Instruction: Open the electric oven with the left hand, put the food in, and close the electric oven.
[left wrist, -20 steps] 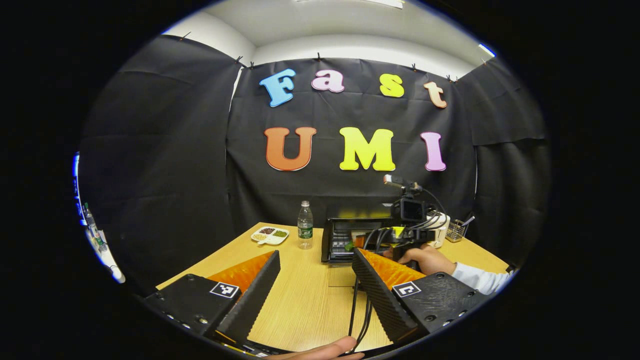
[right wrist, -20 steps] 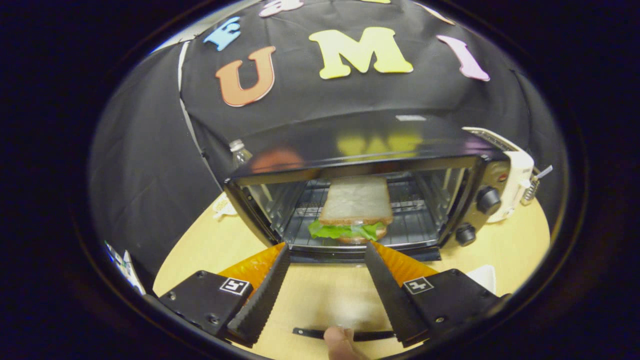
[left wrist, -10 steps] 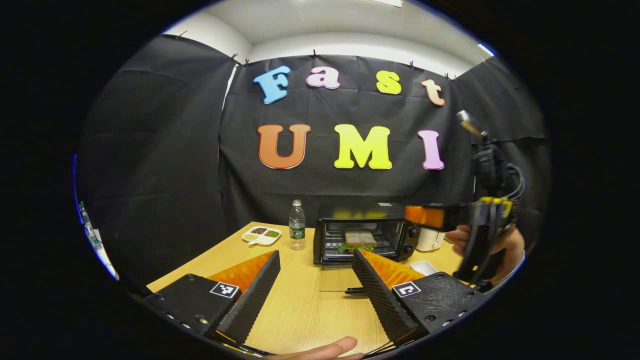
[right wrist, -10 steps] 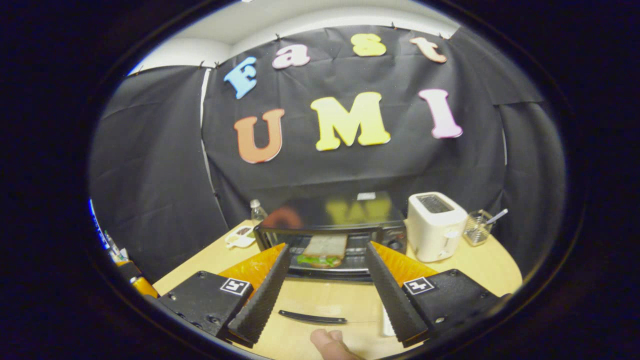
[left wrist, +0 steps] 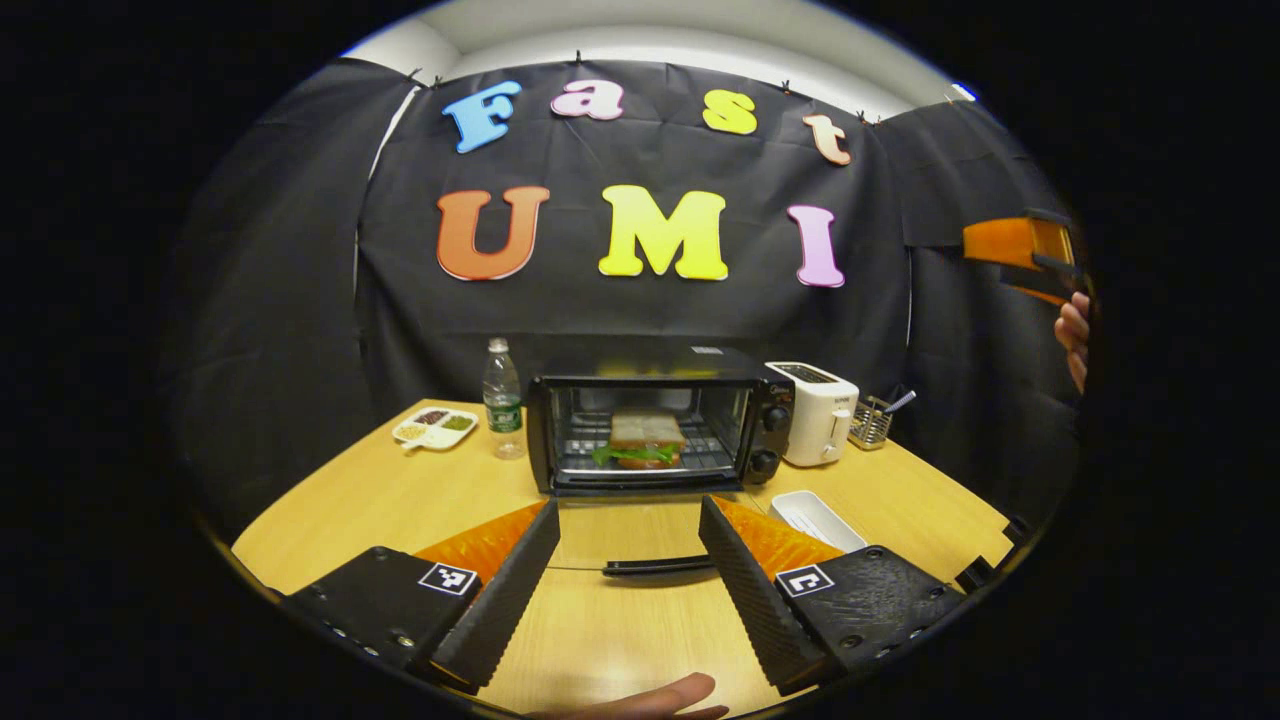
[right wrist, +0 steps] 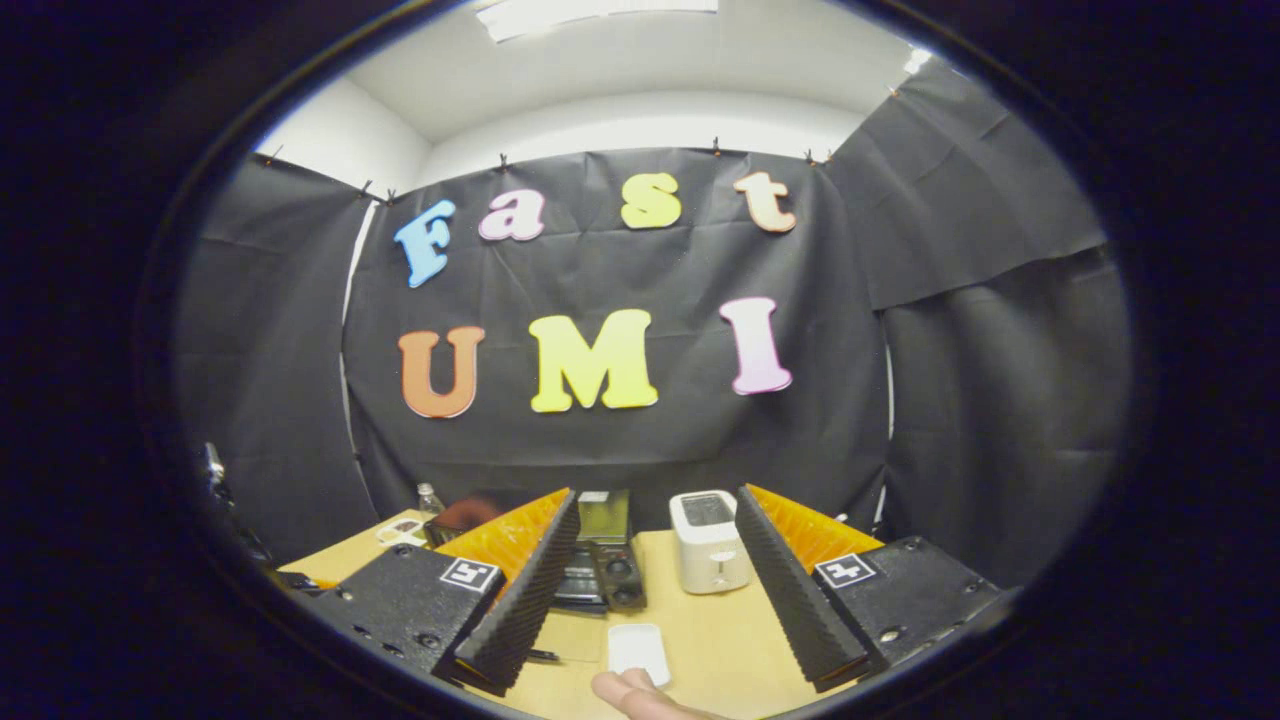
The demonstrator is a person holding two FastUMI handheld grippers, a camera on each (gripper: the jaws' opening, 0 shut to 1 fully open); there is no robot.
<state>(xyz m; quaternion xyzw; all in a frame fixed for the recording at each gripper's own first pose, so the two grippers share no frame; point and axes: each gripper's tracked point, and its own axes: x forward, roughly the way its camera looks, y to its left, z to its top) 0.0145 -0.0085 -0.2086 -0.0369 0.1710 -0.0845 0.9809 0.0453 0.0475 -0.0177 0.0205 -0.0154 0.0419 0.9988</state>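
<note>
Item 1, left gripper point(left wrist: 625, 560): I am holding it low over the wooden table point(left wrist: 400, 500), fingers standing well apart and gripping nothing.

Item 2, electric oven point(left wrist: 655, 420): I am seeing it sitting at the back of the table with its glass door point(left wrist: 640, 540) lying folded down flat toward me, the black handle point(left wrist: 655, 566) showing between my left fingers.

Item 3, sandwich point(left wrist: 642, 440): it is resting on the rack inside the oven cavity, lettuce showing at its edge.

Item 4, right gripper point(right wrist: 650, 570): I am holding it high and back from the table, fingers spread wide and empty. In the left gripper view its orange finger point(left wrist: 1015, 245) is showing at the far right edge, a hand point(left wrist: 1072, 340) just below it.

Item 5, surroundings: water bottle point(left wrist: 502, 398) and divided snack dish point(left wrist: 435, 428) standing left of the oven; white toaster point(left wrist: 815, 425) and wire utensil holder point(left wrist: 872, 422) right of it; white tray point(left wrist: 815, 518) lying nearer, right of the door.
</note>
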